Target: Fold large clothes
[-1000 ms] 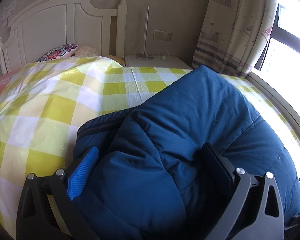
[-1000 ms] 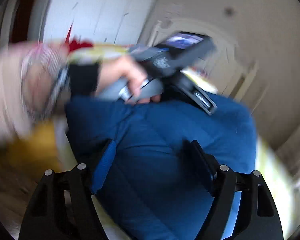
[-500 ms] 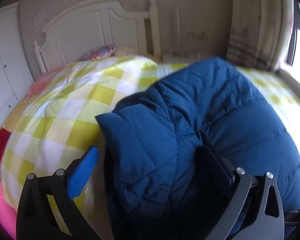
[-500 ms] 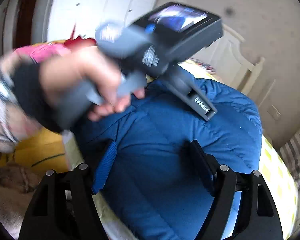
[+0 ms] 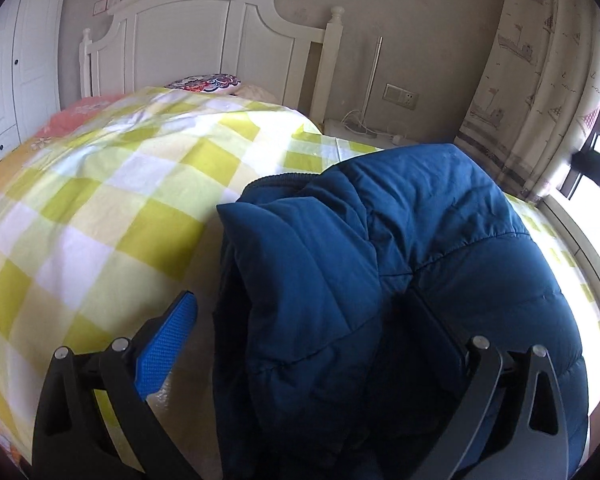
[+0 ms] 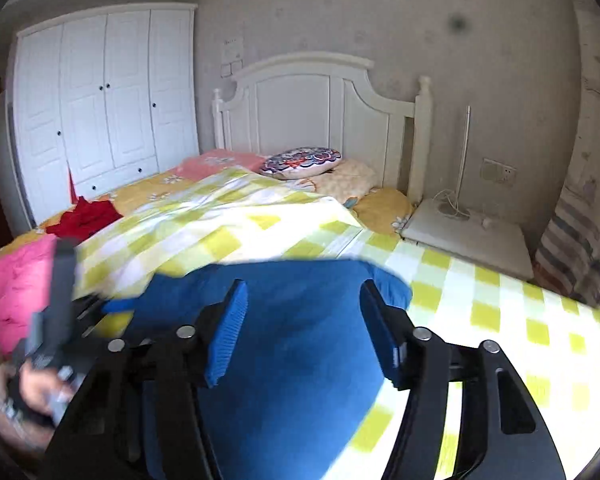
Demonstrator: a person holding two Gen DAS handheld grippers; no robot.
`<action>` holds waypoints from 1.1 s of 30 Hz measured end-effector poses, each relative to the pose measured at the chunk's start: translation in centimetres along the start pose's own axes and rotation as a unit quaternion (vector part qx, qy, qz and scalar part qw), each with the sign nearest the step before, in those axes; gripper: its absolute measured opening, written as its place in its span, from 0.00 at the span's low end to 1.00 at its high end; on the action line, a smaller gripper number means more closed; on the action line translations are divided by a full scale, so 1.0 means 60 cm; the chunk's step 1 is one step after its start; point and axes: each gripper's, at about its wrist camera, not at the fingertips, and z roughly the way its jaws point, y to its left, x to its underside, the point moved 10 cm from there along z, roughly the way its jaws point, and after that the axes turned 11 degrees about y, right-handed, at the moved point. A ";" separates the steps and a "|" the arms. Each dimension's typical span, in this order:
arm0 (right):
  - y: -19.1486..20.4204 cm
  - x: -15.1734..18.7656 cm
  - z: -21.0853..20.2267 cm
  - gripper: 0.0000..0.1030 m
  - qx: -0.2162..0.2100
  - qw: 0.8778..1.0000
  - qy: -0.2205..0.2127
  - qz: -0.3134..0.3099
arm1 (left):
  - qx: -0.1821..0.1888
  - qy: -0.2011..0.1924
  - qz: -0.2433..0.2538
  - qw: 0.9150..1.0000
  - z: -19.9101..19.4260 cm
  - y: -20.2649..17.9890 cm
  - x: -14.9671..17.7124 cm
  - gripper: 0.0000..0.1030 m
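Observation:
A dark blue puffer jacket [image 5: 400, 264] lies bunched and folded on the yellow-checked bedspread [image 5: 100, 208]. My left gripper [image 5: 300, 320] is open, its jaws wide apart, just above the jacket's near left edge; the right finger is dark against the fabric. In the right wrist view the jacket [image 6: 300, 360] lies below my right gripper [image 6: 304, 320], which is open and empty, raised above it. The left hand-held gripper [image 6: 56, 312] shows blurred at the left.
A white headboard [image 6: 320, 108] and pillows [image 6: 300, 162] at the bed's far end. A white nightstand [image 6: 468, 236] with cables stands on the right. A white wardrobe [image 6: 104, 112] on the left. Pink [image 6: 16, 292] and red [image 6: 84, 216] clothes lie at the bed's left edge. Curtain [image 5: 540, 80] by the window.
My right gripper has lifted and swung up off the jacket to face the headboard. My left gripper has shifted left, so its left finger is now over the bedspread.

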 end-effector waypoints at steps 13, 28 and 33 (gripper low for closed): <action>-0.004 -0.024 0.184 0.51 0.013 0.991 0.132 -0.032 | -0.010 -0.019 -0.021 1.000 -0.008 0.013 0.003 0.98; 0.012 -0.010 0.226 0.53 0.074 0.978 0.185 -0.064 | 0.003 -0.047 -0.077 0.996 -0.023 0.045 0.009 0.98; 0.110 -0.031 0.209 0.54 0.024 0.974 0.170 -0.148 | -0.001 -0.059 -0.083 0.995 -0.034 0.051 0.010 0.98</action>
